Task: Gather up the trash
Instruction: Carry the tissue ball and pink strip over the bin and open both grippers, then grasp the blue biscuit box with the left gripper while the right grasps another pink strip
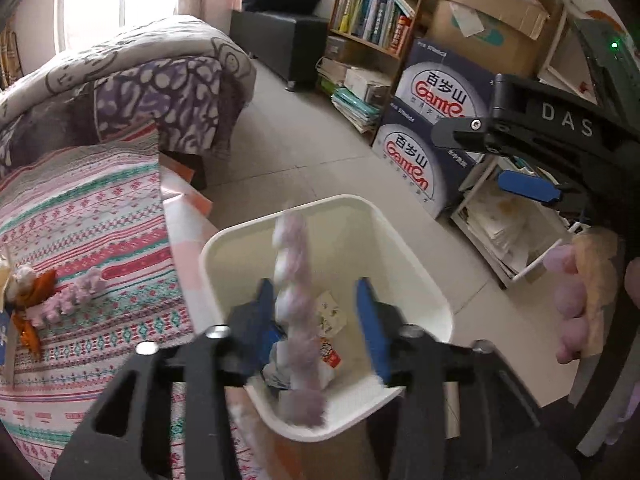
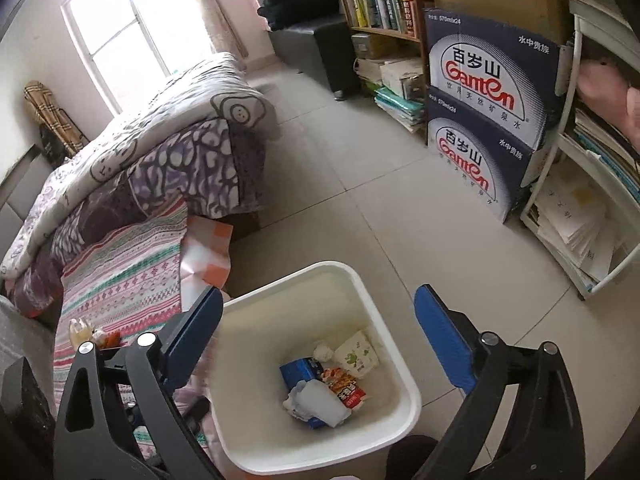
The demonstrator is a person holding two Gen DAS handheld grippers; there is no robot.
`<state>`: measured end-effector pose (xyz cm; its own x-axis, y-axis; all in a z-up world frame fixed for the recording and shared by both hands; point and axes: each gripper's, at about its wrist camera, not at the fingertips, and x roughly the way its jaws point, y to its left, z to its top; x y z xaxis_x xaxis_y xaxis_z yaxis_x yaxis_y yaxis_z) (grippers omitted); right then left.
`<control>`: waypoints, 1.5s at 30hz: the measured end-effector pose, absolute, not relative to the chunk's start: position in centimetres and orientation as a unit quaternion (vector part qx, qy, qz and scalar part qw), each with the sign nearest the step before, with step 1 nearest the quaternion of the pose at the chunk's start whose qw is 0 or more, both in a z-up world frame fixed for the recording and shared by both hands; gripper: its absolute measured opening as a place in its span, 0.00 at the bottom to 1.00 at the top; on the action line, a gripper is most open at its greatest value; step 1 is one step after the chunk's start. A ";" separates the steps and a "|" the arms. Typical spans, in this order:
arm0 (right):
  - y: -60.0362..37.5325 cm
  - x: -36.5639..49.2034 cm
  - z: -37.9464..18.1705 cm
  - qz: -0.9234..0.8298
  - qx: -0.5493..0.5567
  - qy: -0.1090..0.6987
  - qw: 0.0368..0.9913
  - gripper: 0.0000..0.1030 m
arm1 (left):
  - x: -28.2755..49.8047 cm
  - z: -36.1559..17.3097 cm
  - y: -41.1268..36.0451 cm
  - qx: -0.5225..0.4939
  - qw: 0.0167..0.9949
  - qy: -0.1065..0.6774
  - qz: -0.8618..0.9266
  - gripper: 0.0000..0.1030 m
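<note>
A white trash bin (image 1: pixel 420 280) stands on the floor beside the bed; it also shows in the right wrist view (image 2: pixel 396 364), holding several wrappers (image 2: pixel 344 388) and crumpled paper. My left gripper (image 1: pixel 320 312) is open above the bin, and a blurred pink-and-white fluffy strip (image 1: pixel 296 320) hangs between its fingers, not pinched. My right gripper (image 2: pixel 320 336) is open and empty over the bin; it shows in the left wrist view too (image 1: pixel 532 160). More trash lies on the bed: a pink fluffy piece (image 1: pixel 76 292) and orange wrappers (image 1: pixel 28 320).
The bed with a striped patterned sheet (image 1: pixel 88 220) and piled quilts (image 2: pixel 168 132) lies left of the bin. Stacked water cartons (image 2: pixel 488 112), a bookshelf (image 1: pixel 376 12) and a white shelf of papers (image 2: pixel 580 216) line the right side. Tiled floor (image 2: pixel 360 184) lies between.
</note>
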<state>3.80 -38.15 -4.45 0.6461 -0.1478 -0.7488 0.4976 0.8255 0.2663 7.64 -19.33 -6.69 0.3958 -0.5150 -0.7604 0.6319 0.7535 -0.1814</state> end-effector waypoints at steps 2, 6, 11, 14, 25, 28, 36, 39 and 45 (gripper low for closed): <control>-38.3 3.7 -4.4 -0.193 0.226 0.376 0.878 0.93 | 7.6 -6.7 -19.5 0.071 0.832 0.427 -0.347 0.51; -38.4 3.9 -4.7 -0.197 0.235 0.377 0.874 0.93 | 7.7 -6.7 -19.4 0.068 0.833 0.431 -0.340 0.62; -36.9 4.9 -5.1 -0.181 0.232 0.391 0.872 0.93 | 8.8 -6.6 -17.6 0.067 0.842 0.436 -0.311 0.69; -35.8 5.5 -5.2 -0.171 0.223 0.398 0.873 0.93 | 9.9 -6.8 -15.9 0.073 0.847 0.443 -0.284 0.76; -30.3 8.4 -5.9 -0.111 0.197 0.430 0.874 0.93 | 15.5 -8.7 -5.8 0.114 0.840 0.515 -0.130 0.80; -28.4 9.3 -6.0 -0.090 0.182 0.440 0.875 0.93 | 17.6 -9.7 -1.2 0.134 0.816 0.555 -0.094 0.83; -20.8 11.8 -7.1 0.027 0.086 0.471 0.878 0.93 | 20.8 -12.4 9.3 0.119 0.778 0.613 -0.070 0.84; -16.7 13.2 -7.3 0.082 -0.002 0.462 0.883 0.93 | 21.6 -13.6 11.5 0.098 0.773 0.621 -0.087 0.84; -9.2 17.4 -10.1 0.229 -0.156 0.460 0.844 0.93 | 21.7 -15.4 13.5 0.097 0.762 0.626 -0.134 0.84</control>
<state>17.39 -9.19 -10.06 0.4722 0.2429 -0.8474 -0.5290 0.8470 -0.0520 21.74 13.51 -15.43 0.1810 -0.0828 -0.9800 0.3252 0.9454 -0.0198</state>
